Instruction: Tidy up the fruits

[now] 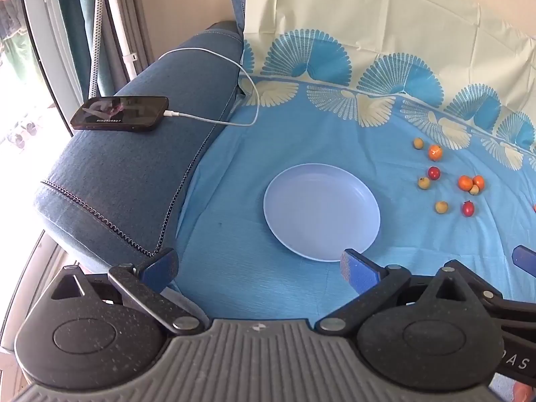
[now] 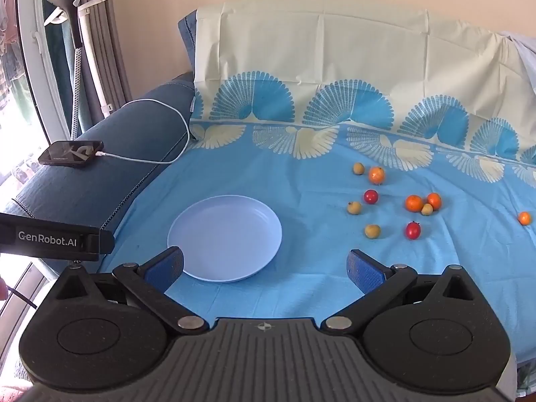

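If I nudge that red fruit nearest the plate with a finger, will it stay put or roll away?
The red fruit looks round and glossy, so it will likely roll and may slip under a light pinch. It sits alone on the blue cloth, whose softness may slow it. Nothing stands between it and the plate, so a nudge leftward could send it there.

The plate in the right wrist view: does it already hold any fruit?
No, the plate is bare, and the fruits, such as a red one, lie on the blue cloth beside it.
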`<state>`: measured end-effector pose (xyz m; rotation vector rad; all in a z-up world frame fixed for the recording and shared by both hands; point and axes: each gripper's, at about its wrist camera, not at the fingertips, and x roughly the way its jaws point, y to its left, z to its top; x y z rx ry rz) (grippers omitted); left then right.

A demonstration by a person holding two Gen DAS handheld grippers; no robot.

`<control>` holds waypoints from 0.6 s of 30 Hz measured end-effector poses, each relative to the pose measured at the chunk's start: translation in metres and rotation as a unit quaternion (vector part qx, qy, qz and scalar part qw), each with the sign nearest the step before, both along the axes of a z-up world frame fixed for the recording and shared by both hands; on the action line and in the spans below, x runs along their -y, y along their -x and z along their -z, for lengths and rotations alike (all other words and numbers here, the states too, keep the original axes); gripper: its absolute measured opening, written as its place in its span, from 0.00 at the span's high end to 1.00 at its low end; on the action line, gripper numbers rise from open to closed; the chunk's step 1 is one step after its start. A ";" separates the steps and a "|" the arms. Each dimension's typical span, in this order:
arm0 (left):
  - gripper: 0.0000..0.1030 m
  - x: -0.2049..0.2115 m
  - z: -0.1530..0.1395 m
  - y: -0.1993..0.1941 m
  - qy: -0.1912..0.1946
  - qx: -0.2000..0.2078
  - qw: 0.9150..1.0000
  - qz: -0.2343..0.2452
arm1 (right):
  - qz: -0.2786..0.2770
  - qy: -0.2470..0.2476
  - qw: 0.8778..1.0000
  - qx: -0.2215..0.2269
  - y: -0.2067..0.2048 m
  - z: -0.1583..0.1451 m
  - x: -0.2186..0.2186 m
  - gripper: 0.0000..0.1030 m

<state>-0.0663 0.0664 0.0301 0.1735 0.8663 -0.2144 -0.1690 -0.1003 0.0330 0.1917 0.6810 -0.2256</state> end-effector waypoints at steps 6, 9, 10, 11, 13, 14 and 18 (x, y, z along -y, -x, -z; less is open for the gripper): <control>0.00 -0.001 0.001 -0.002 -0.002 -0.001 1.000 -0.001 | 0.004 -0.002 1.000 -0.004 -0.001 0.001 0.001 0.00; 0.00 -0.001 0.001 -0.002 -0.003 -0.002 1.000 -0.003 | 0.005 -0.003 1.000 -0.004 -0.002 0.001 0.000 0.00; 0.00 -0.001 0.001 -0.001 -0.003 -0.002 1.000 -0.003 | 0.005 -0.003 1.000 -0.004 -0.002 0.001 -0.001 0.00; 0.00 -0.001 0.001 -0.001 -0.003 -0.002 1.000 -0.003 | 0.002 -0.003 1.000 -0.003 0.001 -0.003 0.005 0.00; 0.00 -0.001 0.001 -0.001 -0.004 -0.002 1.000 -0.003 | 0.001 -0.003 1.000 -0.003 0.000 -0.002 0.004 0.00; 0.00 -0.001 0.001 -0.001 -0.005 -0.003 1.000 -0.003 | 0.000 -0.003 1.000 -0.001 -0.001 -0.001 0.005 0.00; 0.00 0.000 0.000 -0.002 -0.006 -0.003 1.000 -0.002 | 0.000 -0.005 1.000 -0.001 -0.003 0.000 0.003 0.00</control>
